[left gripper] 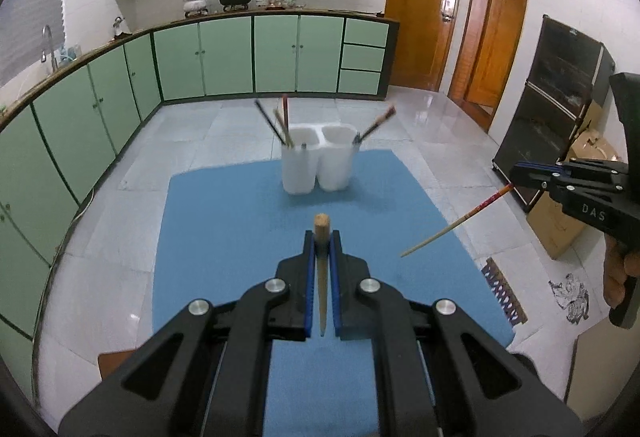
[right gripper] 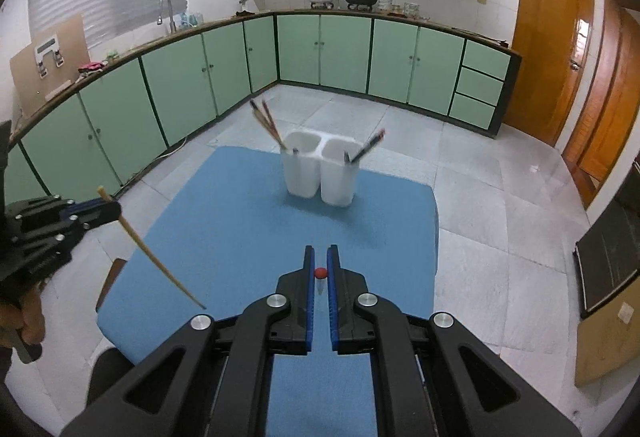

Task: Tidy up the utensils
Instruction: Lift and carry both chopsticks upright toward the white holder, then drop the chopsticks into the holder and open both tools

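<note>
A white two-cup holder (left gripper: pixel 318 165) (right gripper: pixel 320 173) stands at the far end of the blue mat (left gripper: pixel 208 237) (right gripper: pixel 240 217). Several chopsticks lean in its left cup (left gripper: pixel 280 125) and a couple in its right cup (left gripper: pixel 376 125). My left gripper (left gripper: pixel 321 237) (right gripper: pixel 114 207) is shut on a plain wooden chopstick (left gripper: pixel 321 277) (right gripper: pixel 152 257), held well above the mat. My right gripper (right gripper: pixel 320 253) (left gripper: pixel 516 173) is shut on a red-ended chopstick (right gripper: pixel 320 273) (left gripper: pixel 456 223), which slants down toward the mat. Both grippers hang short of the holder, one to each side.
Green cabinets (left gripper: pixel 224 57) run along the far and left walls under a counter with pots. Wooden doors (left gripper: pixel 424 9) are at the right, with a dark glass-fronted cabinet (left gripper: pixel 548 109) and a cardboard box (left gripper: pixel 560 229) beside the table. Tiled floor surrounds the mat.
</note>
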{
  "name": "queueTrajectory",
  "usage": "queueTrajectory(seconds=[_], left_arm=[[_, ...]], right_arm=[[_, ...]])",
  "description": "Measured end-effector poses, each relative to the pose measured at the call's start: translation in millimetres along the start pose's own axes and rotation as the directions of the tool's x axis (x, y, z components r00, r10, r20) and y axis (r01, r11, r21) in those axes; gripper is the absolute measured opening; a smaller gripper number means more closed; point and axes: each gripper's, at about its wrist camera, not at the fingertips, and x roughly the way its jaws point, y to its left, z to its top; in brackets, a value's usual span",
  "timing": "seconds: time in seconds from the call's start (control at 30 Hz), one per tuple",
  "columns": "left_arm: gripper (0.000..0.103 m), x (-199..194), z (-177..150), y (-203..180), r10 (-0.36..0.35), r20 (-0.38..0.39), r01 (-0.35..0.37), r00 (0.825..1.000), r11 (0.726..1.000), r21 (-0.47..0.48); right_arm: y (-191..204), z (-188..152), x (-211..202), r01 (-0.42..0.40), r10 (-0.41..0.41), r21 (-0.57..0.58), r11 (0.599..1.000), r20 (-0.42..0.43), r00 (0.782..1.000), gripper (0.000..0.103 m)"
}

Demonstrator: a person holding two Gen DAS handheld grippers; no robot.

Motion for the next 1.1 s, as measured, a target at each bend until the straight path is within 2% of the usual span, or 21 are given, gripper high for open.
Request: queueTrajectory(seconds=[0.1, 0.3, 0.57, 0.8, 1.1], left_arm=[[0.006, 0.9, 30.1, 0.9, 0.009, 0.023, -0.009, 1.0, 1.0, 0.012], [0.006, 4.4, 99.7, -3.6, 0.019, 0.112, -0.021, 0.994, 1.0, 0.017], [0.006, 26.5, 173.6, -4.9, 0.026, 0.203, -0.02, 0.979, 0.999, -0.028], [0.006, 79.6, 203.7, 2.1, 0.058, 0.213, -0.043, 0.975, 0.997, -0.071], [0.006, 159.5, 204.3, 19.7, 0.083, 0.141, -0.072, 0.987, 0.994, -0.079]], right_arm=[[1.4, 34.7, -0.6, 0.001, -0.001, -0.001, 1.0, -0.015, 1.0, 0.006], [0.9, 108.7, -4.4, 0.005, -0.006, 0.017, 1.0, 0.016, 1.0, 0.006], [-1.5, 176.7, 14.8, 0.048, -0.049, 0.021, 0.999, 0.055, 0.997, 0.006], [-19.1, 193.2, 68.3, 0.06, -0.062, 0.058, 0.997, 0.04, 0.997, 0.006], [-46.2, 187.4, 151.6, 0.052, -0.048, 0.117, 0.992, -0.035, 0.998, 0.006]])
